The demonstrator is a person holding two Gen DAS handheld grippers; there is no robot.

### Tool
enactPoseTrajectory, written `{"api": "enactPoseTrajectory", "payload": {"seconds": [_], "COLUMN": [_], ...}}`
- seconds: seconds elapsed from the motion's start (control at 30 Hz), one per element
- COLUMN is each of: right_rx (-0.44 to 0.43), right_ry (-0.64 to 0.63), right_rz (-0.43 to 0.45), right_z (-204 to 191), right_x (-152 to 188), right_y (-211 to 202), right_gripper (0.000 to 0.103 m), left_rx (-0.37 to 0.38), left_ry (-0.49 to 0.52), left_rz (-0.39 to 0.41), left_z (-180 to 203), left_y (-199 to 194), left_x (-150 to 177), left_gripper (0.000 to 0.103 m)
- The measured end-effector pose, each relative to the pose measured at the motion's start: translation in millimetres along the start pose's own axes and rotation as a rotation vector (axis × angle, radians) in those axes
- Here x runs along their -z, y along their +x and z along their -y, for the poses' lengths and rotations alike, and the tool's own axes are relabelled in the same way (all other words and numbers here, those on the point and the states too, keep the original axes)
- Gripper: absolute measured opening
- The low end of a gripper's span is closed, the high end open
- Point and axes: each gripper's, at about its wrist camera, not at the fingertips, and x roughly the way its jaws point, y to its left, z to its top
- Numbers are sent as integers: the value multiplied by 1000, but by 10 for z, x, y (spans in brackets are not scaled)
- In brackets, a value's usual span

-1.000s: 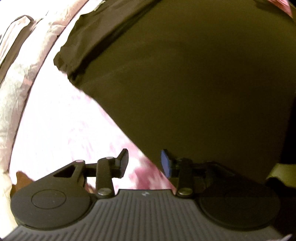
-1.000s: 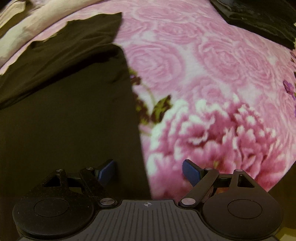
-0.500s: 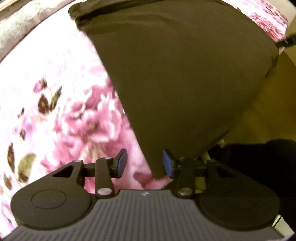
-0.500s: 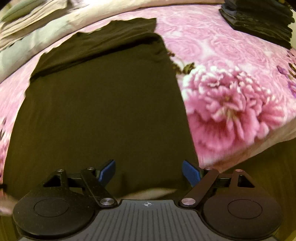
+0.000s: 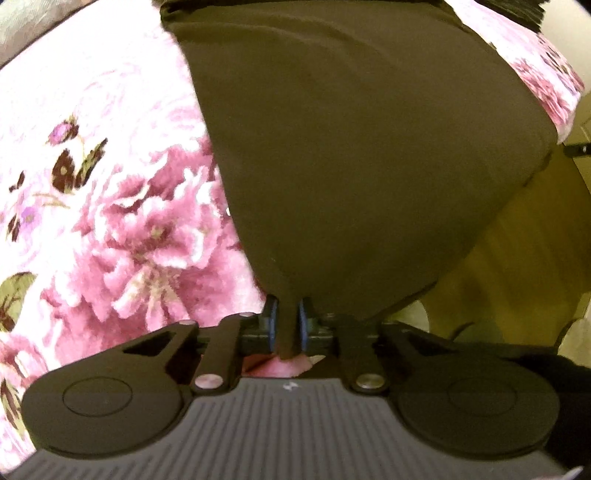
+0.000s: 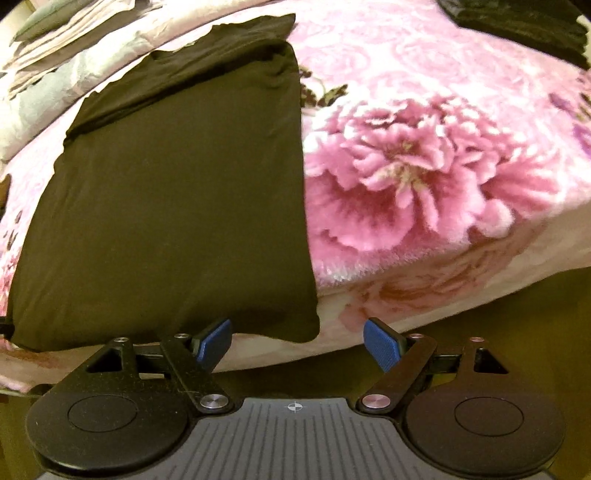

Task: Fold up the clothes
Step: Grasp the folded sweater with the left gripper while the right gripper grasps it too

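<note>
Left wrist view: left gripper (image 5: 287,325) clamped onto near corner of black garment (image 5: 354,155), a narrow tongue of dark cloth pinched between the blue pads (image 5: 271,325), pads pressing on both sides. Cloth fans out from the pinch, wide and smooth, up across the frame. Lying on pink floral blanket (image 5: 110,221), big peony print left of garment's edge. Garment's right edge runs to bed's edge; wooden floor (image 5: 517,258) below on the right. Dark stack at top right, possibly folded clothes, too clipped to call.

Right wrist view: right gripper (image 6: 297,341) spread wide, nothing between blue pads (image 6: 382,349). Hovering just off bed's near edge, opposite bottom right corner of black garment (image 6: 177,192); corner hangs slightly over blanket's edge, just above the gap between the fingers, not touching either pad. Left pad sits below garment's bottom hem, apart from it. Garment flat, long rectangle, sleeve area folded in at far end with a few creases. Pink floral blanket (image 6: 424,166) to the right, large peony beside garment's right edge. Stack of folded dark clothes (image 6: 524,26) at top right, well apart from garment. Pale rumpled bedding (image 6: 55,74) at top left, beyond garment's far end.
</note>
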Motion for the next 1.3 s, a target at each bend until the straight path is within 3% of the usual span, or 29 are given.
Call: {"api": "enactPoseTrajectory", "payload": {"seconds": [0.07, 0.13, 0.17, 0.23, 0.27, 0.47, 0.6, 0.73, 0.87, 1.07, 1.3], "right_rx": [-52, -125, -150, -189, -205, -216, -311, -425, -494, -483, -409], "right_ry": [6, 1, -14, -39, -39, 43, 232, 324, 329, 353, 435], "right_rz": [-4, -22, -29, -13, -11, -62, 24, 156, 238, 293, 292], "right_z": [83, 149, 162, 174, 180, 176, 245, 185, 154, 18, 38], "right_x": [10, 32, 46, 58, 52, -41, -331, -900, -1662, -2787, -3617], "right_y": [123, 281, 350, 389, 382, -111, -744, -1167, -1272, -1093, -438], "right_gripper": [82, 66, 49, 35, 4, 2, 2, 2, 1, 1, 1], "left_rx": [-4, -6, -7, -11, -13, 13, 26, 15, 31, 97, 196], "left_ry": [0, 4, 7, 10, 11, -9, -99, -186, -262, -456, -625], "left_rz": [-7, -12, -15, -24, -30, -27, 68, 195, 324, 384, 331], "left_z": [19, 33, 41, 62, 75, 85, 15, -150, -308, -1086, -1991], "left_y": [11, 11, 4, -27, -52, -548, -1087, -1448, -1720, -1352, -864], "left_x": [-12, -13, -9, -3, -1, -80, -362, -958, -1448, -2386, -3146], "left_gripper": [5, 5, 4, 4, 3, 3, 3, 3, 2, 2, 2]}}
